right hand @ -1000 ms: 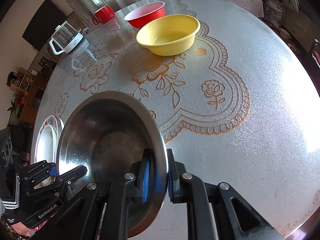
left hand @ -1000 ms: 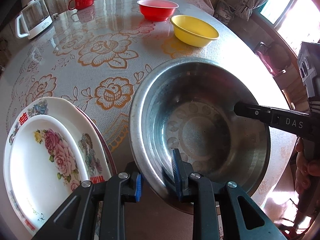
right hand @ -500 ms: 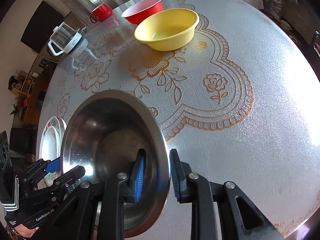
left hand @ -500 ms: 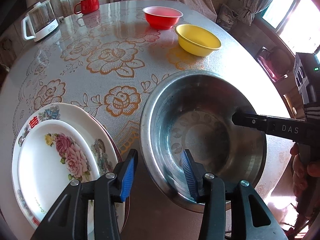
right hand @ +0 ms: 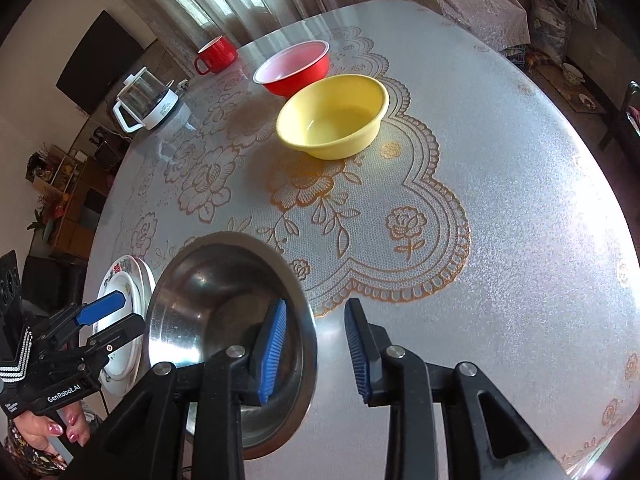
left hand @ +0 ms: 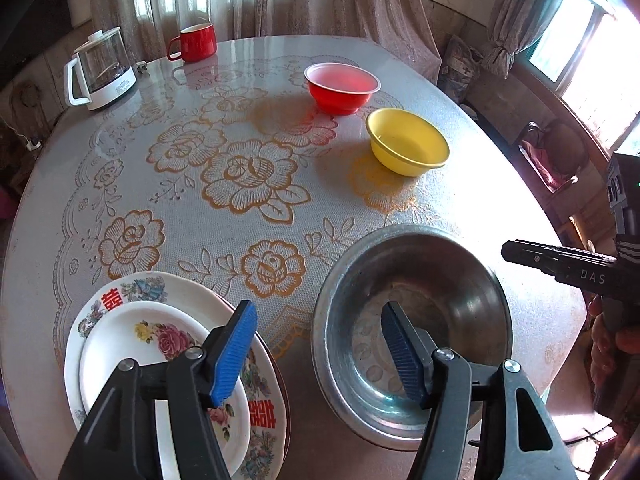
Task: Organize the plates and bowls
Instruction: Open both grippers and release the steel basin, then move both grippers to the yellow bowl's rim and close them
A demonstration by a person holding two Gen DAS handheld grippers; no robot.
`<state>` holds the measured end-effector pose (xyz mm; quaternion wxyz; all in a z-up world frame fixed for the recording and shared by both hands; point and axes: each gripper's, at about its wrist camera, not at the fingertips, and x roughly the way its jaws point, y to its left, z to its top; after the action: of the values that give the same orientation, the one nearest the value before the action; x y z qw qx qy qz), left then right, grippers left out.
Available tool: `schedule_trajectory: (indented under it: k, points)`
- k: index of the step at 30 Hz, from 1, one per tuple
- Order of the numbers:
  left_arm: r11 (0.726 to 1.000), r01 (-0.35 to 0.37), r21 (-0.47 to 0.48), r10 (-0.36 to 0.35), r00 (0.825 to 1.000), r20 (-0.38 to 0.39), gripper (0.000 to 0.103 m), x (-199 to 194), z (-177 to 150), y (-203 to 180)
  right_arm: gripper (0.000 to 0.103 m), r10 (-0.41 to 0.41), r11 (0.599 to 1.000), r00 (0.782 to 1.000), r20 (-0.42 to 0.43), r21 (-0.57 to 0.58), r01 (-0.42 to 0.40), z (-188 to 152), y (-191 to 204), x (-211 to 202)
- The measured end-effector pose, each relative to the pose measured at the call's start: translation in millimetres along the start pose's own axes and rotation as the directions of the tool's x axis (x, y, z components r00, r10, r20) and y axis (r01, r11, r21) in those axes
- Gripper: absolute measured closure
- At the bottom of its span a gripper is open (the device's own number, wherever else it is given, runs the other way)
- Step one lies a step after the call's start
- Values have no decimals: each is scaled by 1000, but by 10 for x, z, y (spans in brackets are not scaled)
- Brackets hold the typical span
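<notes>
Left wrist view: both hand-held grippers, left (left hand: pixel 316 350) and right (right hand: pixel 316 350), have just opened off the steel bowl (left hand: pixel 412 312), now released on the bench (left hand: pixel 240 152); yellow bowl (left hand: pixel 408 140) likely next.

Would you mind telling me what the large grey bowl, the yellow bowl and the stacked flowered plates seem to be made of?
Large grey bowl: most likely stainless steel, brushed and shiny; it mirrors light and shows dull scuffs inside.
Yellow bowl: probably plastic; an even, opaque colour with a soft sheen and a thin rolled rim.
Stacked flowered plates: apparently glazed ceramic, possibly melamine; glossy white with printed roses and red characters.
</notes>
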<state>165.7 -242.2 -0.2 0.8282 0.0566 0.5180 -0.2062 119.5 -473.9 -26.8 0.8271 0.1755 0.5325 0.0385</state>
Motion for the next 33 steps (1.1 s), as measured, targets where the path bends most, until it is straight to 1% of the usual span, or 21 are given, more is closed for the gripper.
schedule_trajectory:
  k: [2, 4, 5, 9, 12, 13, 15, 19, 21, 22, 26, 30, 33]
  points:
    - [1000, -14, -5, 14, 1000, 16, 32, 13, 129, -13, 73, -38, 999, 999, 14, -16, 39, 107, -96, -33]
    - [1000, -24, -11, 24, 999, 30, 26, 37, 251, -31, 73, -66, 998, 998, 24, -15, 66, 218, -217, -52]
    - [999, -29, -15, 29, 999, 34, 26, 62, 311, -41, 73, -73, 997, 997, 27, -10, 74, 281, -282, -55]
    - [998, -35, -44, 36, 999, 23, 20, 189, 526, -99, 73, -115, 993, 992, 42, -12, 115, 538, -492, -9]
    - [997, -35, -63, 36, 999, 8, 20, 327, 678, -165, 73, -148, 988, 988, 51, -24, 150, 739, -577, 84]
    - [997, -39, -65, 39, 999, -1, 20, 379, 722, -185, 73, -146, 989, 988, 56, -19, 147, 813, -603, 126]
    - [996, -49, -70, 48, 999, -15, 20, 472, 805, -225, 73, -123, 992, 990, 65, -2, 123, 950, -634, 206]
    - [995, -41, -86, 40, 999, -24, 20, 609, 957, -282, 73, -54, 998, 997, 56, 21, 53, 1186, -660, 394]
    - [995, -39, -92, 37, 999, -28, 21, 668, 1032, -309, 73, -18, 1000, 999, 44, 8, 18, 1278, -652, 481]
    - [995, -34, -96, 32, 999, -30, 21, 702, 1073, -317, 73, -13, 1000, 999, 39, 7, 13, 1324, -652, 527]
    - [994, -28, -107, 24, 999, -35, 22, 829, 1223, -374, 73, 39, 999, 999, 18, 37, -40, 1476, -695, 689]
    - [995, -18, -97, 15, 999, -34, 23, 946, 1373, -442, 73, 67, 996, 998, -6, 60, -66, 1579, -720, 852]
    - [997, -18, -74, 16, 999, -31, 24, 1042, 1456, -495, 75, 71, 997, 997, -21, 40, -70, 1588, -665, 952]
